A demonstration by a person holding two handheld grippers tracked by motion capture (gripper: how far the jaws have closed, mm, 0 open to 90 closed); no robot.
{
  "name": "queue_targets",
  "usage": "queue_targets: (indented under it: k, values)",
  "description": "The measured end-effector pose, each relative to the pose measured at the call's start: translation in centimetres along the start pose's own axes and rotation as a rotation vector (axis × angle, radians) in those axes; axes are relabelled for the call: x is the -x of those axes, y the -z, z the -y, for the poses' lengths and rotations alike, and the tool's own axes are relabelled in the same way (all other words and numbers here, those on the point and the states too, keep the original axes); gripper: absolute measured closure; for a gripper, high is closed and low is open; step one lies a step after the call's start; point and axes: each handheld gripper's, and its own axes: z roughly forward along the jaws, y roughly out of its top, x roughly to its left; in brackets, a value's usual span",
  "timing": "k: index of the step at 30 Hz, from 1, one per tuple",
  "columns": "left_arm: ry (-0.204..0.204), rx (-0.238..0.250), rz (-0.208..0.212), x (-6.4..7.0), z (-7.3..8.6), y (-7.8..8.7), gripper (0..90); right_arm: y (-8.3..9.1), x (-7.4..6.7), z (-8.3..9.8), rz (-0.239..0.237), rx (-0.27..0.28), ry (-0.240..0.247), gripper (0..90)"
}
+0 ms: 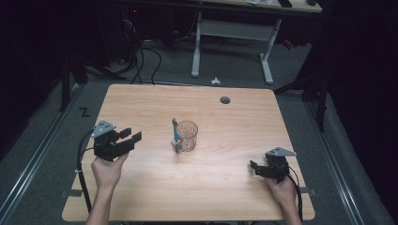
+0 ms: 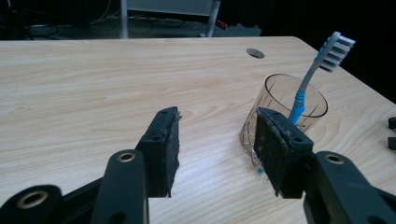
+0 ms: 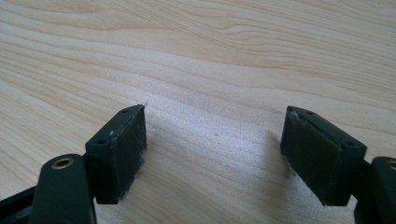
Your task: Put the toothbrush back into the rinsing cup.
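- Tool on the left point(image 1: 126, 137) hangs just above the tabletop point(image 1: 141, 103), jaws spread wide with nothing between them, nose aimed at the glass cup point(image 1: 187, 136).
- From the left gripper view that cup point(image 2: 285, 116) sits just beyond its right-hand jaw, near but not touching, and the toothbrush point(image 2: 322, 65) leans out of it, bristle head up.
- Right tool point(image 1: 256, 168) rests low near the right front corner, well apart from the cup; its jaws stand wide too, bare wood between them.
- Handling, my call: the cup looks like thin clear glass or plastic, light, slick and easy to tip, so take it low across the wall with a gentle squeeze.
- The toothbrush looks light and stiff; the blue-and-white neck above the rim is the place to pinch it.
- Something small lies at the cup's foot in the high view, possibly the handle's end seen through the wall; too blurred to say.
- Count: one cup, one toothbrush, two tools, two hands, one round hole point(image 1: 225, 100) at the far side of the tabletop.
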Motion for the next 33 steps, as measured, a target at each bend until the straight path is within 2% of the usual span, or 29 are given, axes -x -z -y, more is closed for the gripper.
queue_targets:
  k: [14, 33]
  values:
    - [0.027, 0.002, -0.015, -0.8, 1.0, 0.5, 50.2, 0.0, 0.0, 0.0, 0.001, 0.0, 0.0, 22.7]
    - [0.061, -0.03, -0.045, -1.9, 2.7, 0.7, 49.8, 0.0, 0.0, 0.0, 0.001, 0.0, -0.001, 22.7]
